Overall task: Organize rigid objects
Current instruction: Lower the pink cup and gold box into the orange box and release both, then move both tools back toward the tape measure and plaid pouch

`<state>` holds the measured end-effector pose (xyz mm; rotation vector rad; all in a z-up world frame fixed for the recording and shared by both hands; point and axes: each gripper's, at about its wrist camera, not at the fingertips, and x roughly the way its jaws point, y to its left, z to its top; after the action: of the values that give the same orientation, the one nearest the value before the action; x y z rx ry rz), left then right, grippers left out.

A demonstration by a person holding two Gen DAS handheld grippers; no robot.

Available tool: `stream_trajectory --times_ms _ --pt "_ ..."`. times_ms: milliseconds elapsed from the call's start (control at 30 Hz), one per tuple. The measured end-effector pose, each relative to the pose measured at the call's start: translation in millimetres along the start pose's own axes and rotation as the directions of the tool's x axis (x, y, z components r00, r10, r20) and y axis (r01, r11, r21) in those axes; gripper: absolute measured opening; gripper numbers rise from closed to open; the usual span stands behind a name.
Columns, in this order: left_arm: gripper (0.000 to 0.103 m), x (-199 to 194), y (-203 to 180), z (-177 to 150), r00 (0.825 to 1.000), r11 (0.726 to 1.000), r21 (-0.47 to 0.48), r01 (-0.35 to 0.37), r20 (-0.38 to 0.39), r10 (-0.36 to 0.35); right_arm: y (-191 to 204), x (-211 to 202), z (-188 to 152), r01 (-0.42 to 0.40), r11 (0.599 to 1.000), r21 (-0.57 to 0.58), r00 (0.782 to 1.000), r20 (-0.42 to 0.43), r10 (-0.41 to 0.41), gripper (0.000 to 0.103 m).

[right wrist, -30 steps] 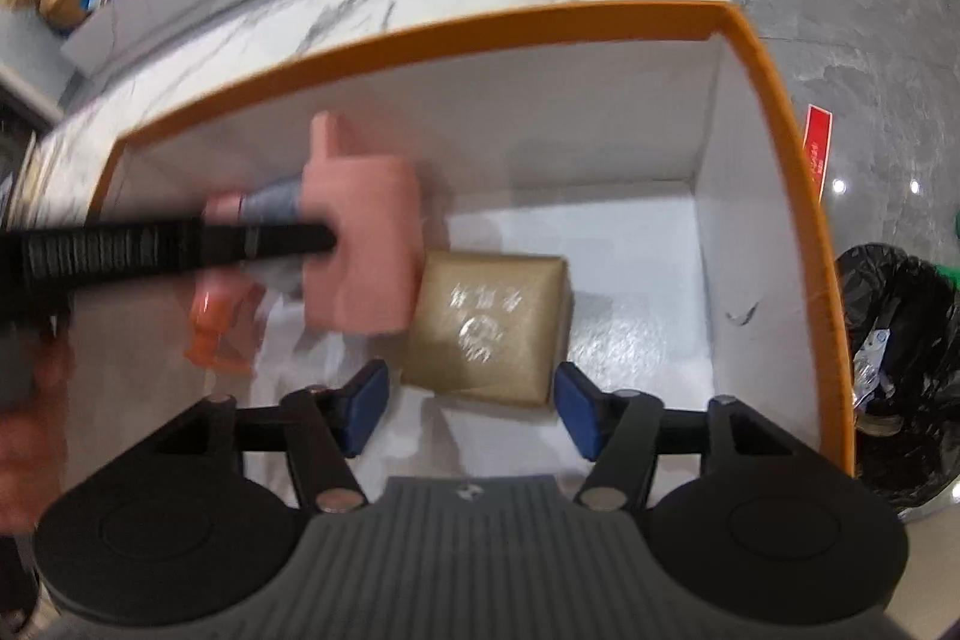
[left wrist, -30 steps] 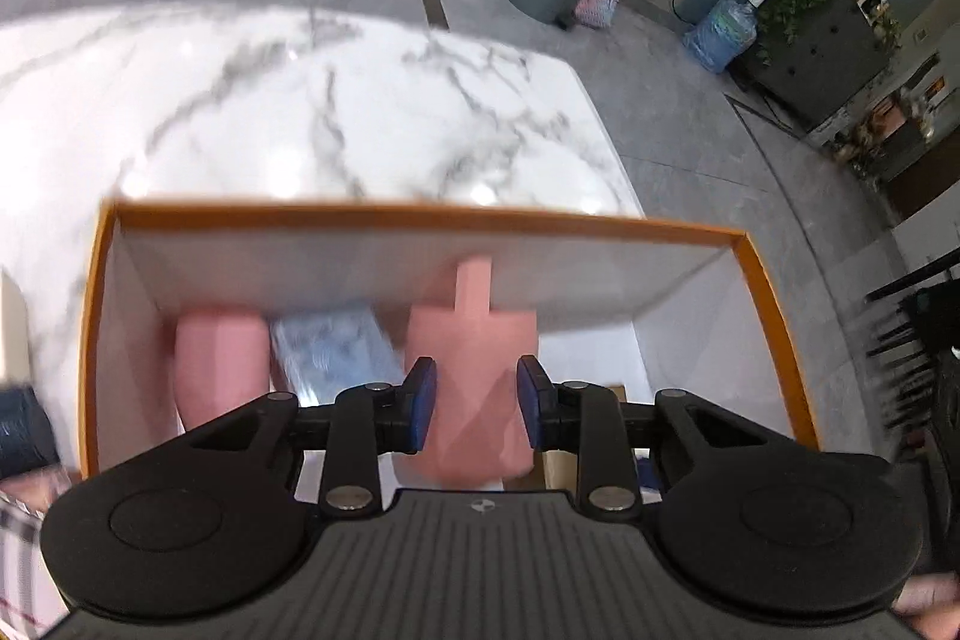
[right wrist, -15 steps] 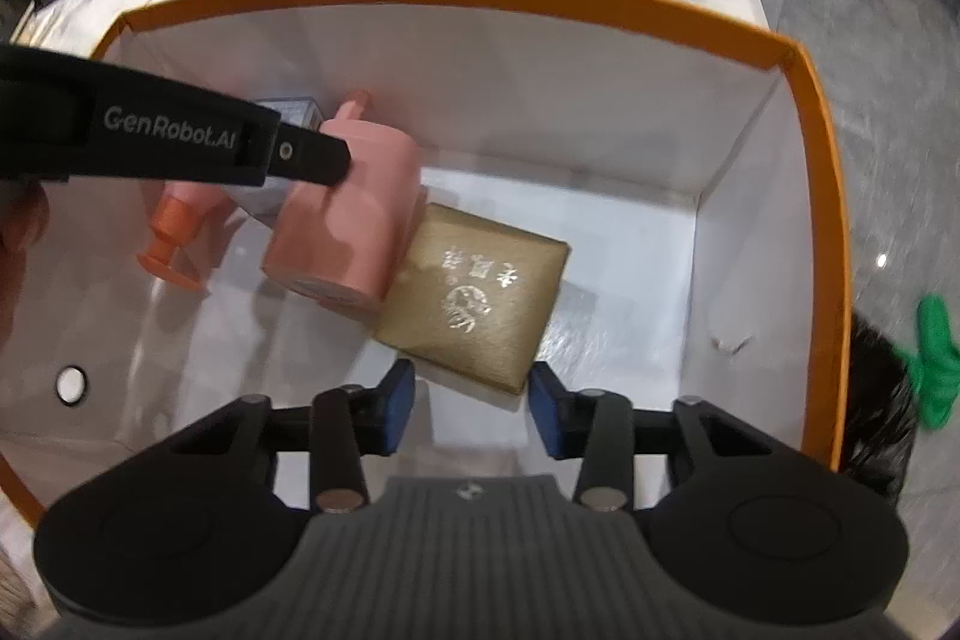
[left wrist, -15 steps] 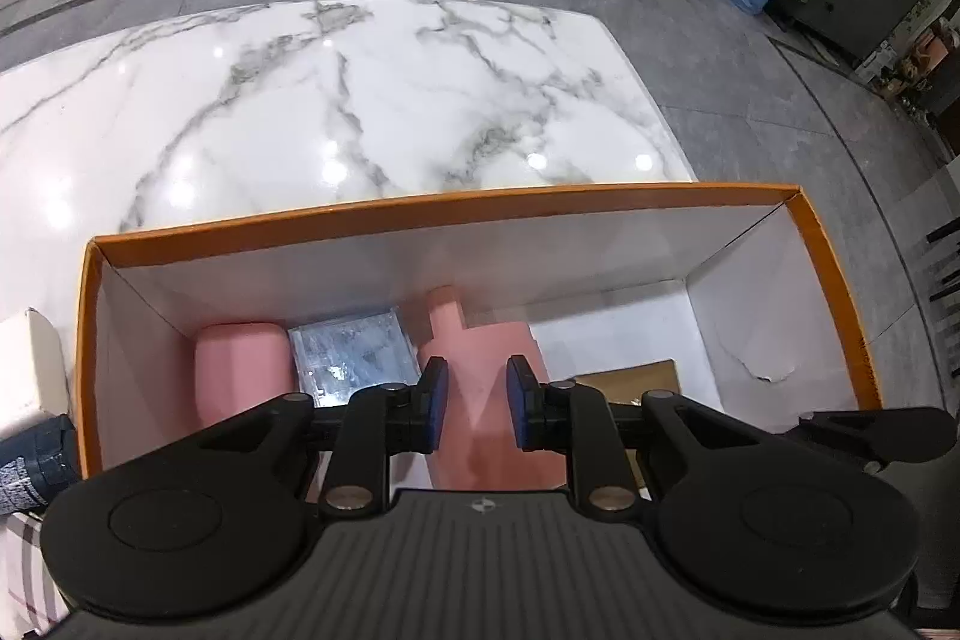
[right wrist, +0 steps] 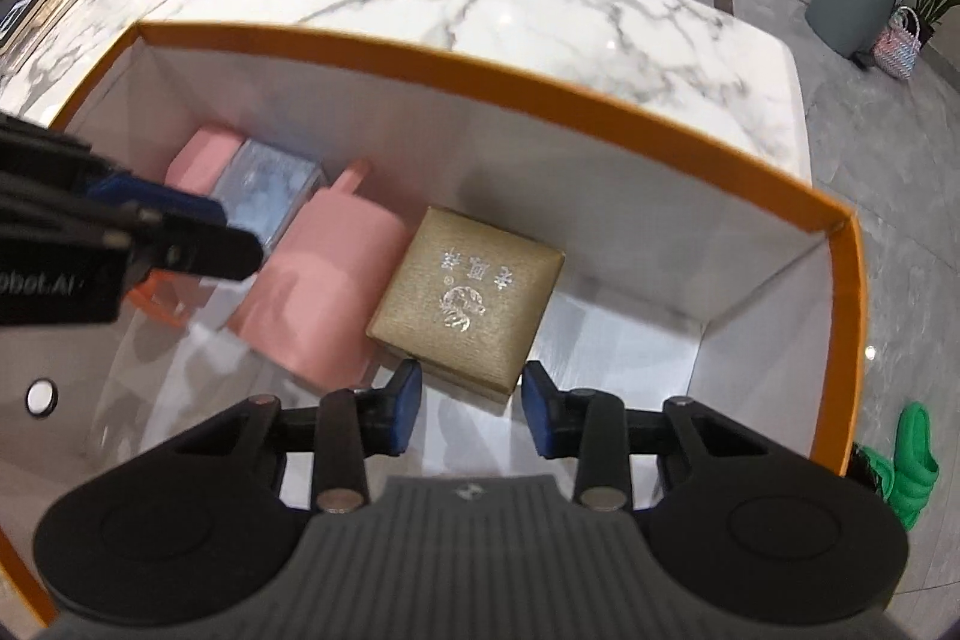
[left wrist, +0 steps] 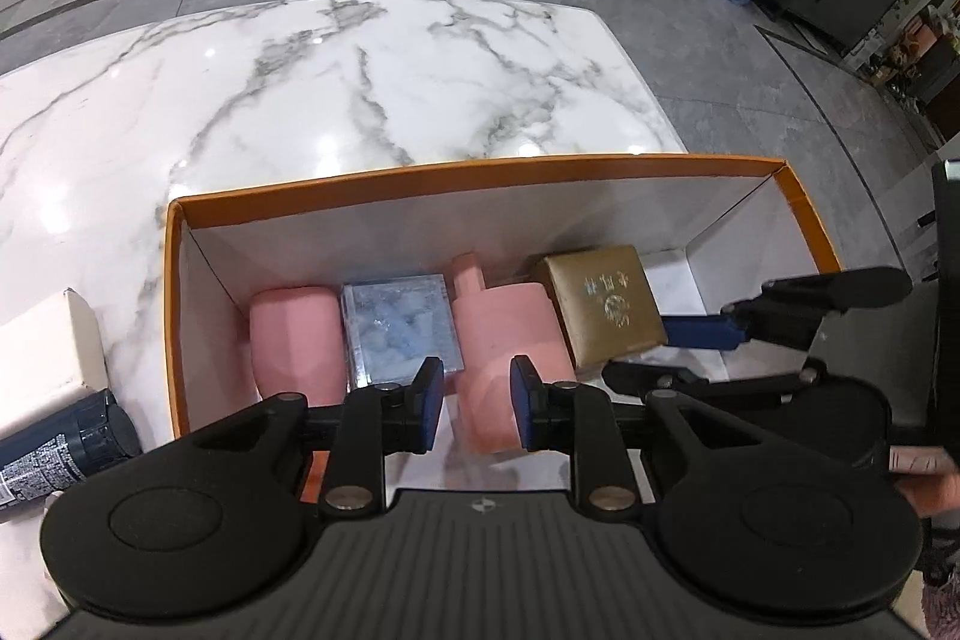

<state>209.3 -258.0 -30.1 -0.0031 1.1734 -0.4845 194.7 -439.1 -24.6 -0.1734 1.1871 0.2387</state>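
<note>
Inside the orange-rimmed box (left wrist: pixel 474 172), a row is forming along the far wall: a pink cup (left wrist: pixel 297 340) lying on its side at the left end, a silvery-blue square box (left wrist: pixel 399 325) touching it, a pink bottle (left wrist: pixel 510 334) on its side with its neck toward the wall, and a gold gift box (left wrist: pixel 606 307) against the bottle's right flank. In the right wrist view the gold gift box (right wrist: pixel 468 295) sits a little skewed to the wall, its near corner pointing at the right gripper (right wrist: pixel 471 415). A small orange piece (right wrist: pixel 159 298) lies on the box floor behind the left gripper's fingers, so it seems not yet lined up.

The left gripper (left wrist: pixel 474 406) hangs over the near end of the pink bottle with its jaws as close together as they go; a gap shows between the pads and nothing is pinched in it. The right gripper's jaws have just been closing and now stand partly apart just short of the gold gift box's corner, with nothing clamped between the pads.

Four items look packed side by side, so the job seems well along. Left to do, by my reading: squaring the gold gift box into line, dealing with the orange piece, and bringing in what waits outside on the marble table (left wrist: pixel 372 88), a dark cylindrical bottle (left wrist: pixel 57 442) and a white carton (left wrist: pixel 45 346) just left of the box; the right end of the box floor has bare space for them
</note>
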Motion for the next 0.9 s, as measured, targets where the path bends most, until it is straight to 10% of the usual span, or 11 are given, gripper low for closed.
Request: stream_trajectory --times_ms 300,533,900 --pt "0.031 -21.7 3.4 -8.0 0.999 1.0 0.01 0.018 0.03 -0.018 13.2 -23.5 -6.6 0.048 0.999 0.006 0.999 0.016 -0.048 0.037" --pt "0.034 -79.1 22.3 -25.6 0.994 0.999 0.044 0.026 0.104 -0.03 50.3 -72.1 -7.6 -0.091 0.995 0.029 0.981 0.177 0.085 0.039" --pt "0.035 -161.9 108.1 -67.6 0.964 0.989 -0.023 -0.145 0.223 0.146 158.0 -94.0 19.0 -0.203 0.974 -0.096 0.931 0.29 0.223 0.054"
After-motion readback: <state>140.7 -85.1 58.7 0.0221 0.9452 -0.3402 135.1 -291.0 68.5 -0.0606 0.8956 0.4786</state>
